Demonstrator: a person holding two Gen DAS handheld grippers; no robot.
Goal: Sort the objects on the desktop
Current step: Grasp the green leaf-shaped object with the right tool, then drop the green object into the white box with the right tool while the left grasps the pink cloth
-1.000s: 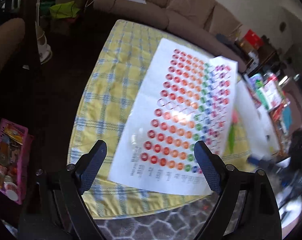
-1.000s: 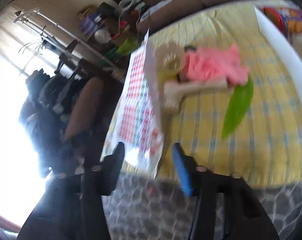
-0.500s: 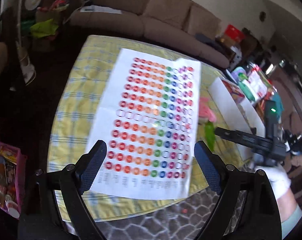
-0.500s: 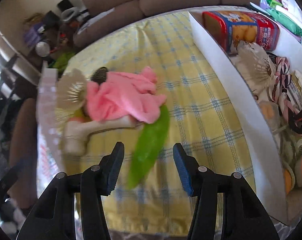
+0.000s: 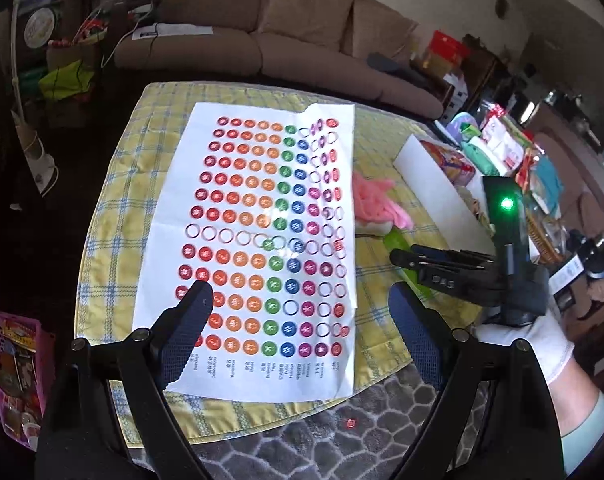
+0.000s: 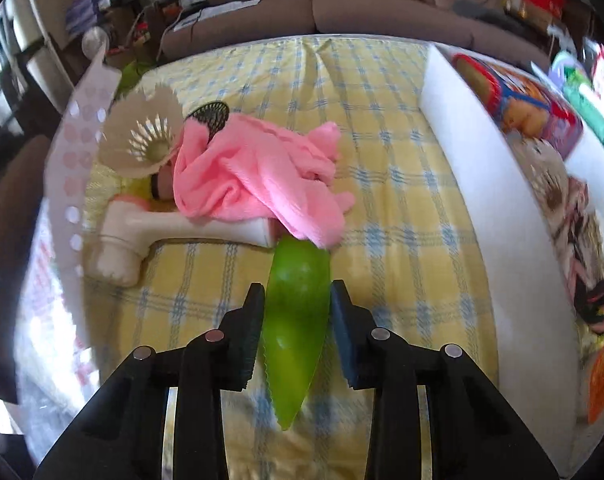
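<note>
A green leaf-shaped piece (image 6: 298,320) lies on the yellow checked tablecloth (image 6: 381,128). My right gripper (image 6: 297,304) is open, its jaws on either side of the leaf; whether they touch it I cannot tell. It also shows in the left wrist view (image 5: 405,258). A pink cloth (image 6: 254,176) covers the leaf's far tip and part of a white handheld fan (image 6: 142,140). My left gripper (image 5: 298,320) is open and empty above a white sticker sheet (image 5: 258,240) with coloured dots.
A white storage box (image 6: 473,184) along the right holds a red snack tin (image 6: 513,96) and several small items. A brown sofa (image 5: 262,32) stands behind the table. A patterned grey rug (image 5: 321,440) lies below the table's front edge.
My right gripper has swung from the sticker sheet's edge over to the green leaf and closed in around it. The left view has pulled back; the sheet now lies flat.
</note>
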